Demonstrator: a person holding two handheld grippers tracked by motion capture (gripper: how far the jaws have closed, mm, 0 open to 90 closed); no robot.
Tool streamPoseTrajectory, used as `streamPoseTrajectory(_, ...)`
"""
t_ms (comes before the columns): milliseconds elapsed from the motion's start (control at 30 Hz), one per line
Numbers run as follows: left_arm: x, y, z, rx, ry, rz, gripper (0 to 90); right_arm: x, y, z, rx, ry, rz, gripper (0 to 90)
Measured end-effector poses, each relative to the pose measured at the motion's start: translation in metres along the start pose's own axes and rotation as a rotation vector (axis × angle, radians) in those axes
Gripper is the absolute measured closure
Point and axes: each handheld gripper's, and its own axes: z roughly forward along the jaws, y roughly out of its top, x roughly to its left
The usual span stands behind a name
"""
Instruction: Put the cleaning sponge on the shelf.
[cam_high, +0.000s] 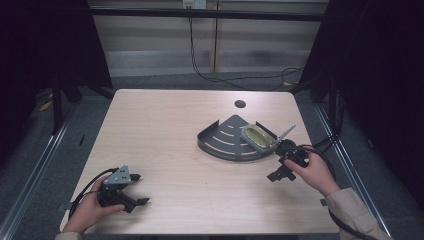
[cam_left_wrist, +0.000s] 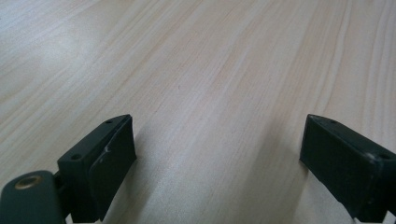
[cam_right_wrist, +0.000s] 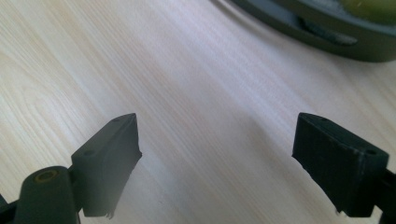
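A dark grey quarter-round slotted rack (cam_high: 222, 140) lies right of the table's middle. A grey oval dish with a yellow-green inside (cam_high: 258, 137) rests on its right part. My right gripper (cam_high: 276, 162) is held just off the rack's right corner, low over the wood, open and empty. In the right gripper view the gripper (cam_right_wrist: 217, 140) has its jaws wide apart over bare wood, with the rack's rim (cam_right_wrist: 317, 30) and the yellow-green dish (cam_right_wrist: 369, 8) at the top right. My left gripper (cam_high: 140, 189) rests near the front left edge, open and empty; in the left gripper view the gripper (cam_left_wrist: 217, 140) spans bare wood.
The pale wooden table (cam_high: 165, 125) has a round cable hole (cam_high: 240, 104) near its far edge. Black cables (cam_high: 240, 77) run over the floor behind. Metal rails (cam_high: 35, 160) flank the table on both sides.
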Motion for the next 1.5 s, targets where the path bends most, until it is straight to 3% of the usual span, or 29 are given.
streamPoseTrajectory(267, 0.000, 0.000, 0.000, 0.002, 0.002, -0.001, 10.0, 0.007, -0.015, 0.014, -0.012, 0.005, 0.003, 14.3)
streamPoseTrajectory(1033, 0.000, 0.000, 0.000, 0.003, 0.002, 0.003, 9.9, 0.012, -0.040, 0.033, -0.068, 0.011, 0.004, 14.0)
streamPoseTrajectory(1300, 0.000, 0.000, 0.000, 0.002, 0.003, 0.003, 9.9, 0.012, -0.047, 0.034, -0.110, -0.002, -0.012, 13.2)
streamPoseTrajectory(1500, 0.000, 0.000, 0.000, 0.003, 0.004, 0.004, 10.0, 0.016, -0.056, 0.036, -0.170, -0.035, -0.019, 12.2)
